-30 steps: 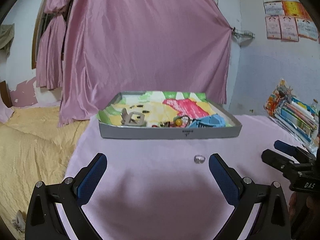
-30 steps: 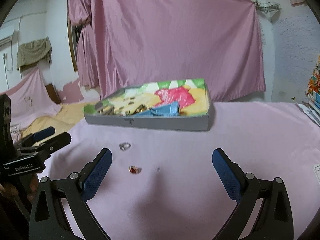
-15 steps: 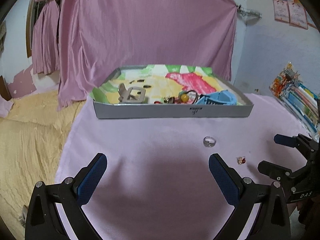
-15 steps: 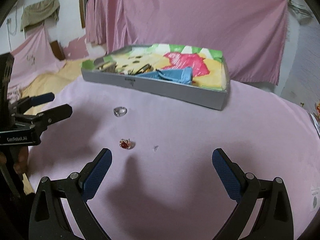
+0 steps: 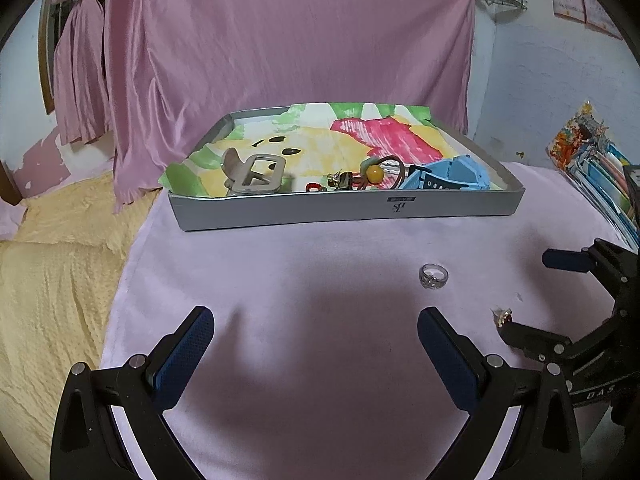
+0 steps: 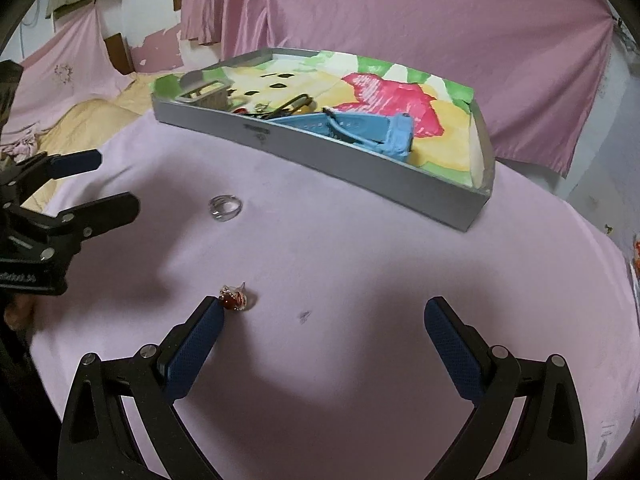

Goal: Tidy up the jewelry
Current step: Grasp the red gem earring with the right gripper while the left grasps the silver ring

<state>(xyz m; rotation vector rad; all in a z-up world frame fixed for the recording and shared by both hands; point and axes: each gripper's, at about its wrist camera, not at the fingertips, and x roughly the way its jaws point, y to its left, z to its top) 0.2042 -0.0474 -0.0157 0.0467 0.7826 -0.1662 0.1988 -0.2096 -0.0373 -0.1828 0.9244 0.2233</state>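
A silver ring (image 5: 433,275) (image 6: 225,207) lies on the pink cloth in front of a grey tray (image 5: 344,211) (image 6: 360,176). A small red-stone piece (image 6: 235,301) (image 5: 503,317) lies nearer, just off my right gripper's left fingertip. The tray holds a beige clip (image 5: 252,176), a blue clip (image 5: 448,178) (image 6: 360,130), an orange bead tie (image 5: 375,173) and small items on a colourful liner. My left gripper (image 5: 316,336) is open and holds nothing, with the ring ahead to its right. My right gripper (image 6: 322,328) is open and holds nothing, low over the cloth.
A yellow bedspread (image 5: 52,264) lies left of the pink-covered surface. Pink curtains (image 5: 280,40) hang behind the tray. Stacked colourful books (image 5: 592,164) sit at the far right. Each gripper shows in the other's view at the side.
Both grippers have moved forward and lower toward the cloth. The right gripper's left fingertip now sits beside the red-stone piece; the ring and tray look closer.
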